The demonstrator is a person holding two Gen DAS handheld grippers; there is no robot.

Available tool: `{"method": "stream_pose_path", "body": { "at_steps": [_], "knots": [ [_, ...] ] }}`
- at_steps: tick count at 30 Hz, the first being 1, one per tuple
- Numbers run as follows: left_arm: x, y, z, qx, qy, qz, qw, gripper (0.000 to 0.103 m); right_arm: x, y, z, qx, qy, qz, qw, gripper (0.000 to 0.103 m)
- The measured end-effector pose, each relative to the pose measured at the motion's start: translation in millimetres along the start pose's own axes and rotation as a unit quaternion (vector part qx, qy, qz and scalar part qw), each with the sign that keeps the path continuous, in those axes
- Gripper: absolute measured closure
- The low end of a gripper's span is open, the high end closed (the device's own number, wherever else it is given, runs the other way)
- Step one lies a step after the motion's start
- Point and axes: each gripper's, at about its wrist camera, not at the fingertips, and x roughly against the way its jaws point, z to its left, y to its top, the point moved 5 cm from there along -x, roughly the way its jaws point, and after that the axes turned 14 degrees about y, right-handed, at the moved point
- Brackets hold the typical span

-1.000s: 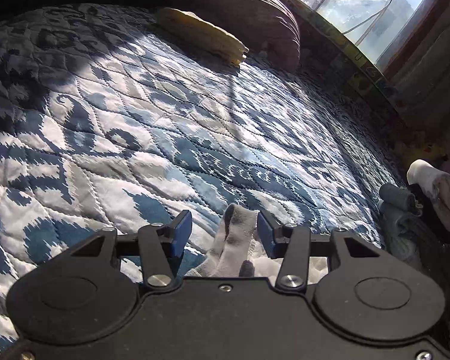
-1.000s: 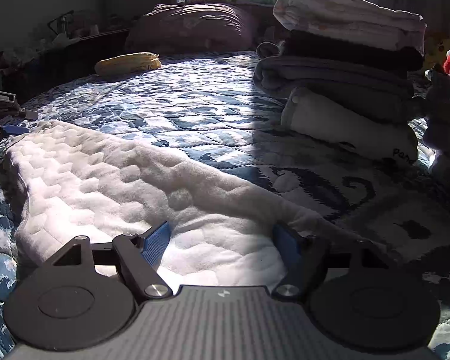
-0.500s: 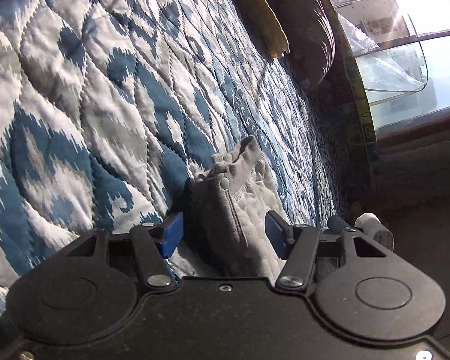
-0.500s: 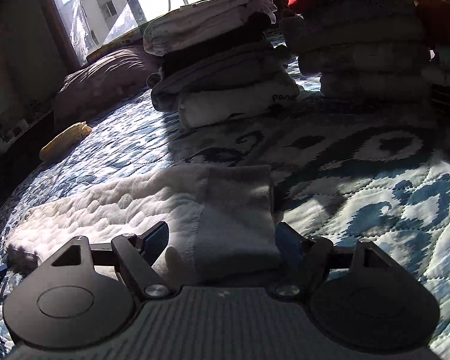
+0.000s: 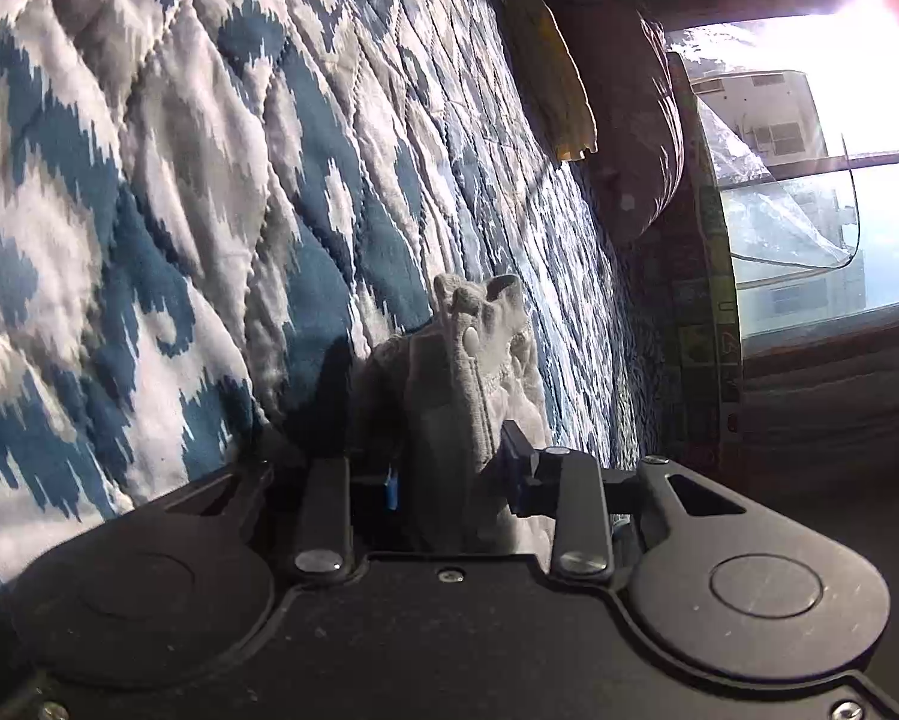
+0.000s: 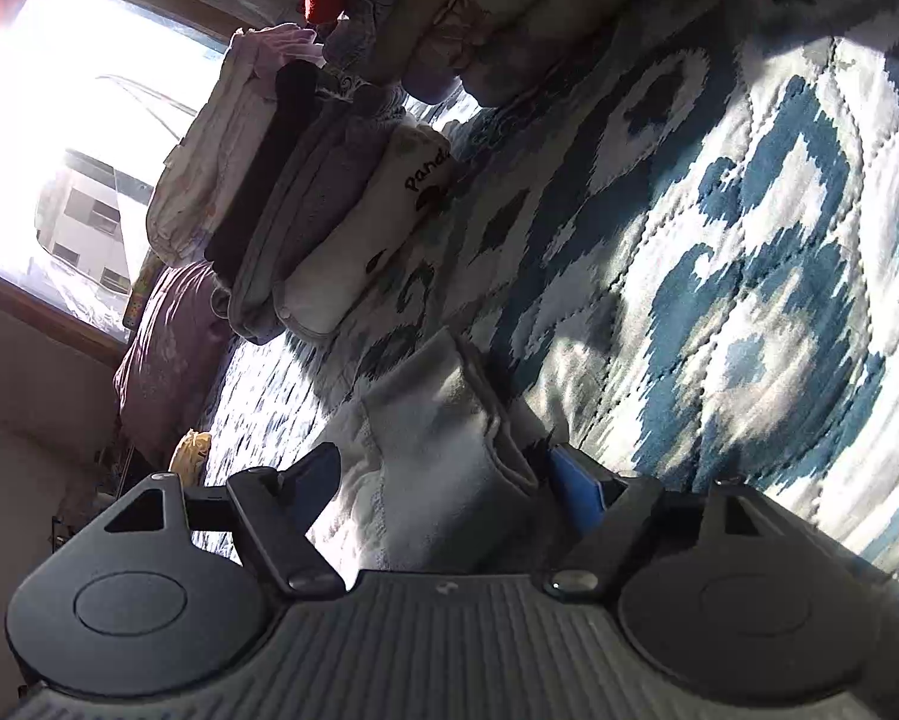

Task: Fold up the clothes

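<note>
Looking along your left gripper, you see the blue-and-white quilted bedspread tipped steeply, filling the left of the view. Past it lie a yellow folded cloth, a mauve pillow and a sunlit window. Your left fingers are clamped on a bunched grey edge of the white fleece garment, which carries a snap button and stands up from the quilt.

Your right wrist view shows what the left cannot: two stacks of folded clothes on the same bedspread, the bottom piece printed "panda". Your right gripper has its fingers set wide, with a folded cuff of the garment lying between them; whether they grip it I cannot tell.
</note>
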Motion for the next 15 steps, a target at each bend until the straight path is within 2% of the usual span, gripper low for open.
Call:
{"method": "stream_pose_path", "body": {
  "at_steps": [1, 2, 3, 6, 10, 12, 13, 14, 15],
  "knots": [
    [0.1, 2.6, -3.1, -0.002, -0.004, 0.004, 1.0, 0.08, -6.7, -2.4, 1.6, -0.002, 0.007, 0.014, 1.0, 0.057],
    [0.3, 5.3, -6.1, -0.004, -0.007, 0.009, 0.9999, 0.082, -13.7, -4.8, 3.0, -0.005, 0.015, 0.03, 0.999, 0.09],
    [4.2, 9.1, -10.8, -0.012, -0.014, 0.008, 0.9998, 0.083, -15.0, -3.4, 7.5, 0.0, 0.012, 0.023, 1.0, 0.09],
    [27.3, 23.6, -27.5, -0.048, -0.042, -0.01, 0.9979, 0.084, -5.1, -0.6, 27.9, 0.001, 0.065, -0.005, 0.998, 0.09],
    [57.2, 47.7, -13.9, -0.048, -0.062, -0.045, 0.9959, 0.084, -6.9, -16.3, 51.0, 0.014, 0.12, 0.012, 0.993, 0.09],
    [56.9, 56.5, 10.1, -0.04, -0.026, -0.046, 0.9978, 0.081, -21.2, -30.6, 38.9, 0.034, 0.066, 0.048, 0.996, 0.089],
    [52.6, 59.3, 25.6, -0.03, -0.002, -0.037, 0.9989, 0.072, -30.7, -41.2, 20.6, 0.017, 0.025, 0.081, 0.996, 0.077],
    [46.4, 60.9, 42.5, -0.014, 0.022, -0.02, 0.9995, 0.073, -29.2, -46.4, 9.5, 0.009, 0.03, 0.073, 0.997, 0.09],
    [46.7, 62.6, 53.7, 0.001, 0.026, -0.01, 0.9996, 0.076, -25.0, -47.4, 7.0, 0.006, 0.044, 0.071, 0.996, 0.089]
  ]
}}
